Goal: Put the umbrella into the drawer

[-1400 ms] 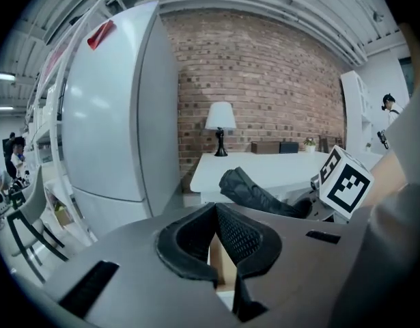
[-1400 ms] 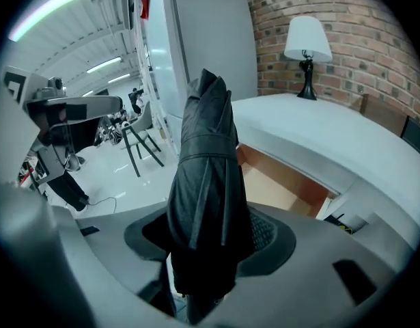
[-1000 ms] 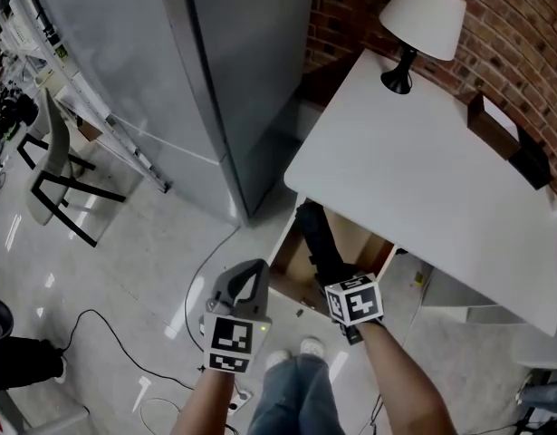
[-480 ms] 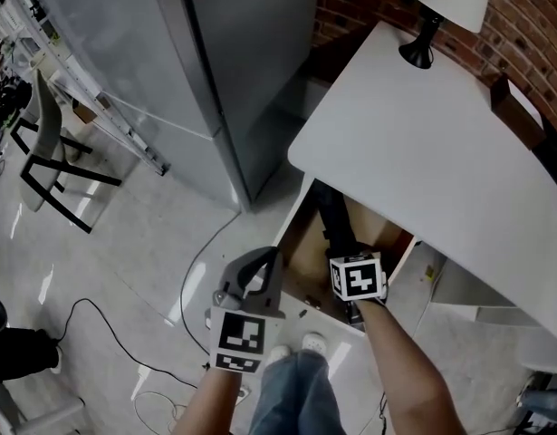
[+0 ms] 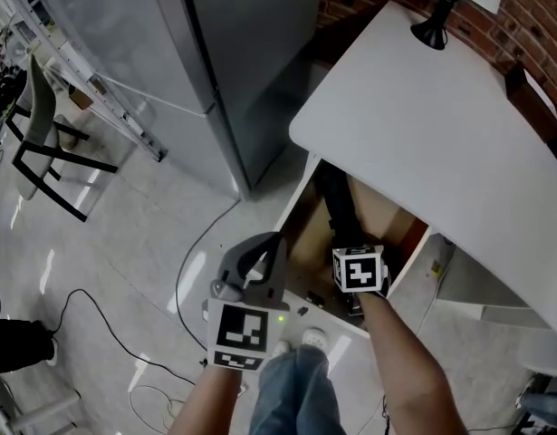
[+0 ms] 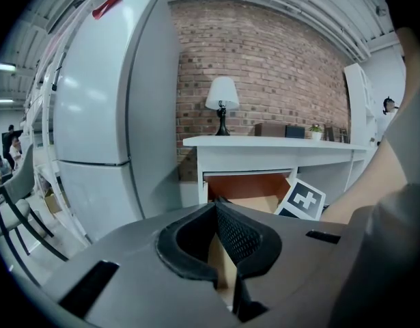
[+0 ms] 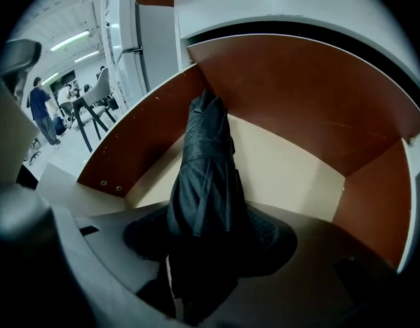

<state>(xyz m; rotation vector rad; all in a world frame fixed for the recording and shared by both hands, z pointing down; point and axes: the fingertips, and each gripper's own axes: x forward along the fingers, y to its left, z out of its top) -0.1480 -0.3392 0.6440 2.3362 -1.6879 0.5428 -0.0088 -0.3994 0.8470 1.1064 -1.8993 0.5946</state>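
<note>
Under the white worktop (image 5: 441,143), the drawer (image 5: 298,229) is standing pulled out toward 7 o'clock in the head view, with its brown walls and pale floor exposed. The black folded umbrella (image 5: 336,202) is lying along the drawer from 12 to 6 o'clock. Its far end is reaching toward the back-left corner, and floor contact cannot be judged. The right claw (image 5: 350,247) is gripping the umbrella's near end, jaws pressing both sides of the fabric.

In the right gripper view, the umbrella (image 7: 206,162) is sitting close to the left wall at 9 o'clock, while the drawer (image 7: 285,173) floor is lying bare at 3 o'clock. The worktop edge is overhanging the drawer's rear.

The left claw (image 5: 258,259) is hovering outside the drawer front, at 9 o'clock of the right claw, jaws closed at the tips with nothing between them. A grey cabinet (image 5: 233,62) is standing at 10 o'clock of the drawer.
</note>
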